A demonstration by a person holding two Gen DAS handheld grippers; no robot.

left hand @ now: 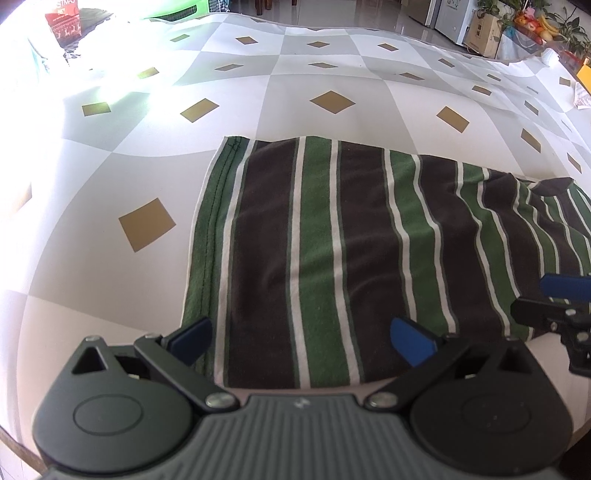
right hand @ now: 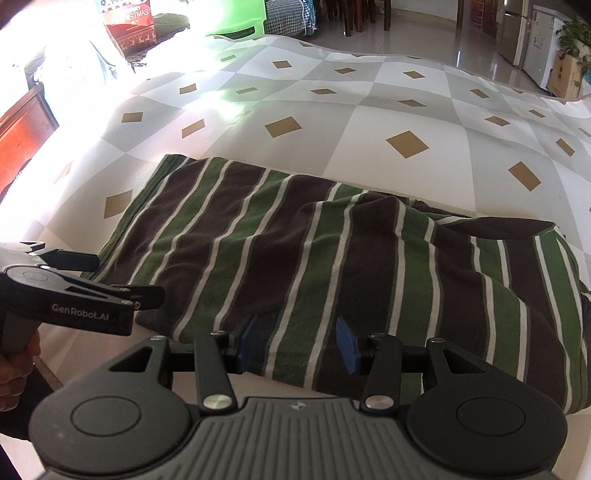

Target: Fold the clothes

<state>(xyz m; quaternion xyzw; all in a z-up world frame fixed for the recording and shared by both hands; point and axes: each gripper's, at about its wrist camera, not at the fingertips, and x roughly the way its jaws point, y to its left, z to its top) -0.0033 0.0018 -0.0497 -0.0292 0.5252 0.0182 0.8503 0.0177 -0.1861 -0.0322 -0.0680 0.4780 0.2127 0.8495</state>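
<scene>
A green, brown and white striped shirt lies flat on the checked tablecloth, its dark collar at the right end. My left gripper is open wide over the shirt's near edge, nothing between its blue pads. In the right wrist view the shirt has a fold bunched across its right half. My right gripper hovers over the near hem, open, its pads apart and not pressing the cloth. The left gripper shows at the shirt's near left corner; the right gripper enters the left view's right edge.
A red Christmas bag and a green plastic item stand beyond the table's far left. A cardboard box, plants and fruit lie at the far right. A hand holds the left gripper. The table's near edge runs just below both grippers.
</scene>
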